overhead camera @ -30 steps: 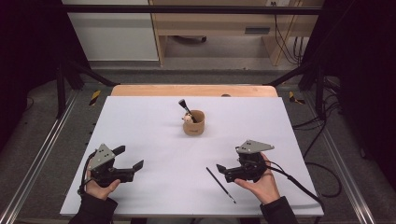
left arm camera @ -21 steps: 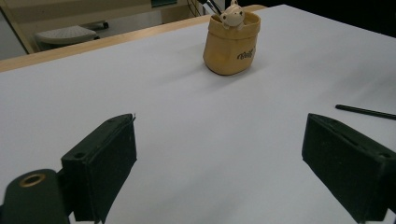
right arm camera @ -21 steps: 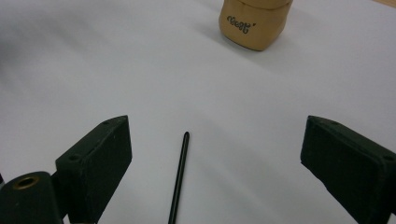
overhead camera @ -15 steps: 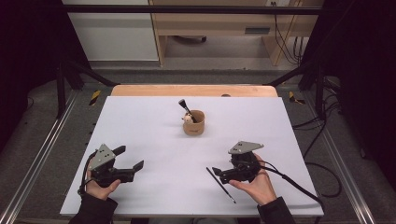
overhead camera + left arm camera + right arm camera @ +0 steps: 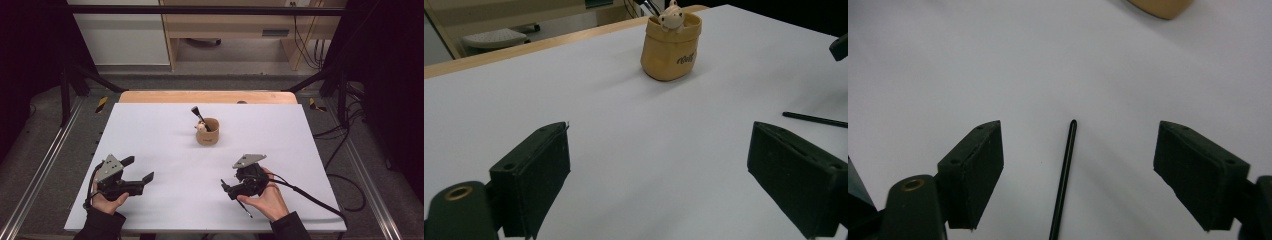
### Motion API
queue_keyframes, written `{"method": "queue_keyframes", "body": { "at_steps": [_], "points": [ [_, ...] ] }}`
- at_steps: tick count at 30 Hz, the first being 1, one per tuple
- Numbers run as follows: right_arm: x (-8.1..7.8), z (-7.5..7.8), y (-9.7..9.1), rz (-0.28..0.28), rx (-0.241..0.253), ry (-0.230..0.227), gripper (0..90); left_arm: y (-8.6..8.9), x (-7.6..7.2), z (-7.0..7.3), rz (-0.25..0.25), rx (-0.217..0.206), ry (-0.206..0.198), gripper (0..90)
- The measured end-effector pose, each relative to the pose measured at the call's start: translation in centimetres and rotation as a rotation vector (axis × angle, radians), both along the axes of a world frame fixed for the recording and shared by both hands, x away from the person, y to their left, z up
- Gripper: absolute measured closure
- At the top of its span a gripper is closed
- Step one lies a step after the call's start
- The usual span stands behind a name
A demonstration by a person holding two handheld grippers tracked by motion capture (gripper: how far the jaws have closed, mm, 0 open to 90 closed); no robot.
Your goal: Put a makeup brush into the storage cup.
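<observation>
Between right tongs (image 5: 1075,175), thin black stick (image 5: 1064,180), untouched, jaws closing

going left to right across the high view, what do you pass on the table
left claw → brown cup with a brush standing in it → right claw, its jaws either side of a thin black stick lying flat on the white table
</observation>
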State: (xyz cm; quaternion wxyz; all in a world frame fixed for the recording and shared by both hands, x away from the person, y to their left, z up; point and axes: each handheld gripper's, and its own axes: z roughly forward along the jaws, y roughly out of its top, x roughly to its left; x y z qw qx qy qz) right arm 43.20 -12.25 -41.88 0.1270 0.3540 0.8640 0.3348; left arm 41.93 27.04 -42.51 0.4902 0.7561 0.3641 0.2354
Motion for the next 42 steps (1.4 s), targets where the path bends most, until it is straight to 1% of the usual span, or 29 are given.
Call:
{"method": "queue_keyframes", "body": {
  "at_steps": [1,5,7,9,11,13,16,17,21,22,24,27,31,36,42],
  "points": [
    [0.0,-0.1,0.1,-0.007,-0.001,0.013,22.1,0.0,0.0,0.0,0.000,0.000,0.000,9.4],
    [0.1,-0.6,0.3,0.011,-0.035,0.030,26.1,-0.1,0.0,0.0,-0.001,0.003,0.001,9.4],
    [0.1,-0.9,0.5,0.014,-0.043,0.038,28.2,-0.1,0.0,0.0,-0.001,0.003,0.002,9.4],
    [0.1,-1.0,0.6,0.016,-0.060,0.054,31.5,-0.1,0.0,0.0,0.000,0.003,0.002,9.4],
    [0.1,-1.2,0.7,0.014,-0.065,0.069,34.3,-0.1,0.0,0.0,-0.001,0.003,0.001,9.4],
    [0.2,-1.4,0.7,0.028,-0.075,0.072,37.0,-0.1,0.0,0.0,-0.001,0.002,0.001,9.4],
    [0.3,-1.8,0.9,0.024,-0.094,0.086,40.6,-0.2,0.0,-0.1,-0.003,0.003,0.002,9.4],
    [0.3,-1.9,0.9,0.029,-0.106,0.088,41.8,-0.2,0.0,-0.1,-0.003,0.003,0.002,9.4],
    [0.4,-2.4,1.2,0.027,-0.122,0.101,47.8,-0.2,0.0,-0.1,-0.004,0.002,0.003,9.4],
    [0.4,-2.4,1.2,0.039,-0.131,0.099,49.1,-0.2,0.0,-0.1,-0.004,0.003,0.003,9.4],
    [0.4,-2.5,1.3,0.031,-0.126,0.104,52.1,-0.2,0.0,-0.1,-0.004,0.003,0.003,9.4],
    [0.5,-2.6,1.3,0.048,-0.133,0.105,56.2,-0.2,0.0,-0.1,-0.007,0.009,0.003,9.4],
    [0.5,-2.7,1.3,0.045,-0.146,0.105,60.6,-0.3,0.0,-0.1,-0.007,0.007,0.005,9.4],
    [0.4,-2.9,1.4,0.045,-0.157,0.116,65.7,-0.3,0.0,-0.1,-0.008,0.006,0.006,9.5],
    [0.4,-3.1,1.6,0.066,-0.180,0.128,72.1,-0.3,0.0,-0.1,-0.010,0.008,0.007,9.4]
  ]
}}
